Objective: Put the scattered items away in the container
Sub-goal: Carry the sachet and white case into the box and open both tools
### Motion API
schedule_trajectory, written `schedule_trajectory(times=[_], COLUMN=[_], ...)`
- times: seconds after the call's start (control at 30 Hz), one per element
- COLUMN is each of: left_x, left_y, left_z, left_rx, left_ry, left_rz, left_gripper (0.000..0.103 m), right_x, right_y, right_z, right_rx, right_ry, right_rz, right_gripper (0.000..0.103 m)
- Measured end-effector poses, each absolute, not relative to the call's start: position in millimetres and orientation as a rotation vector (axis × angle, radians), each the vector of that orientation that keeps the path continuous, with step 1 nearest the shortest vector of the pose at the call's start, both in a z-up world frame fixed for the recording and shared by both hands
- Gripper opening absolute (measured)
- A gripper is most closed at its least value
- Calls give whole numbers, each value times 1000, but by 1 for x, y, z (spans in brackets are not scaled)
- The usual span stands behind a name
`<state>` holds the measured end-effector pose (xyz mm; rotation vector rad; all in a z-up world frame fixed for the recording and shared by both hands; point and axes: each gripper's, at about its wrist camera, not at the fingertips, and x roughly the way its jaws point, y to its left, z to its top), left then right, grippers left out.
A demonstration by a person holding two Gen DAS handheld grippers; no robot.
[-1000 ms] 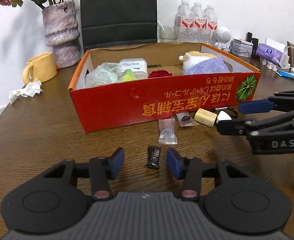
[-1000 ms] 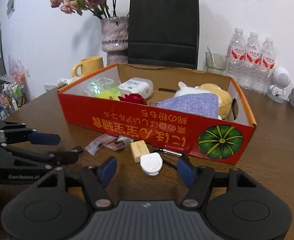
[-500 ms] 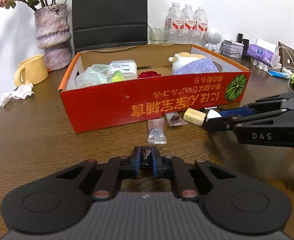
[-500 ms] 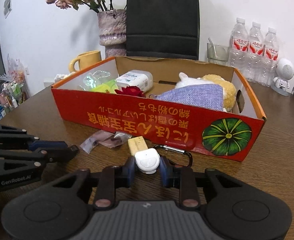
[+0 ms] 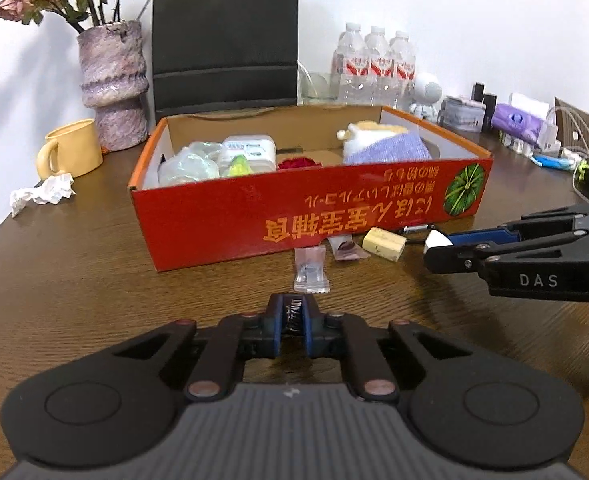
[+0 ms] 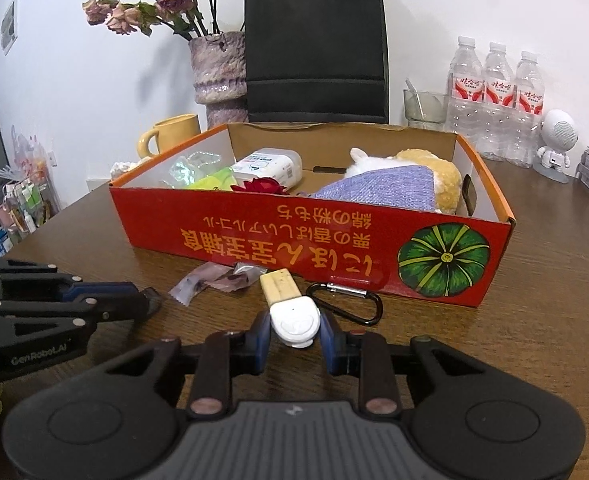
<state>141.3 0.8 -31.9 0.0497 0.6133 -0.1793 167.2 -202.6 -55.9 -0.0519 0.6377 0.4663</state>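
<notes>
A red cardboard box [image 5: 254,220] [image 6: 294,240] stands on the brown table and holds a plush toy, a purple cloth, a white case and plastic bags. My left gripper [image 5: 292,320] is shut on a small dark candy bar [image 5: 292,312], lifted a little off the table in front of the box. My right gripper [image 6: 294,328] is shut on a white round tag [image 6: 296,320] [image 5: 436,238], also lifted. On the table by the box lie a clear wrapper [image 5: 310,268], a purplish wrapper [image 5: 346,246] [image 6: 214,280], a cream block [image 5: 384,242] [image 6: 280,286] and a black carabiner [image 6: 346,304].
A yellow mug [image 5: 70,150], a stone vase with dried flowers [image 5: 112,84], a black paper bag [image 5: 224,36], water bottles [image 5: 374,68], crumpled tissue [image 5: 42,194] and small gadgets [image 5: 518,122] stand around the box.
Both grippers closed, the left on the candy bar and the right on the white tag, and both have risen off the table with their items.
</notes>
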Motion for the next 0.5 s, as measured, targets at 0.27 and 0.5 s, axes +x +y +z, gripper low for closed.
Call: schedule_trajectory(times=[0.27,0.5], left_x=[139,210], left_y=[11,21], left_z=[41,100], left_rx=[35,-26], left_ry=[440,443], left_rz=[-187,-188], left_gripper=[11,11], right_x=[157,204], right_y=[-212,-203], right_z=[-8,60], right_rx=[-15,-48], right_ry=[562,484], right_rz=[506,488], right_gripper=[25,25])
